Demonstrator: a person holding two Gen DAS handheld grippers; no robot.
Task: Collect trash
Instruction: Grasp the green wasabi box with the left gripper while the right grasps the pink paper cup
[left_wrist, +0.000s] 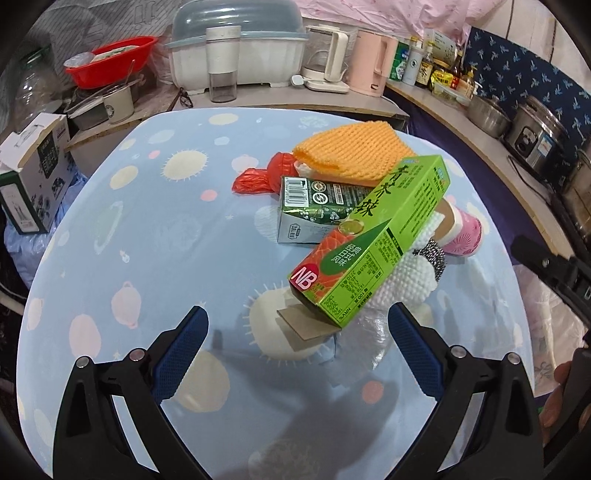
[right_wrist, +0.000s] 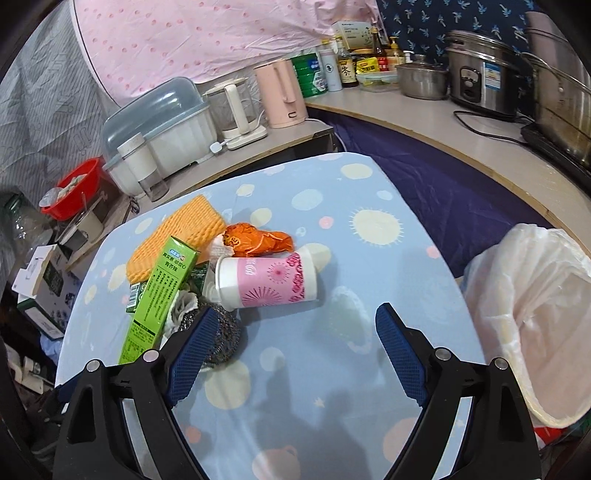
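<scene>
Hovering over the blue spotted desk (left_wrist: 129, 229), both claws gaping wide, gripping nothing: left claw (left_wrist: 297, 325) just short of the long green cardboard box (left_wrist: 373, 240), right claw (right_wrist: 295, 325) just below the pink-and-white paper cup (right_wrist: 269, 282) lying on its side. Still sitting piled mid-desk: orange ribbed sponge (right_wrist: 177, 232), crumpled orange wrapper (right_wrist: 258, 238), steel-wool scourer (right_wrist: 221, 332), dark green carton (left_wrist: 317, 206). White-lined trash bin (right_wrist: 532, 314) waiting at right, looking empty. Judging nothing collected yet.
</scene>
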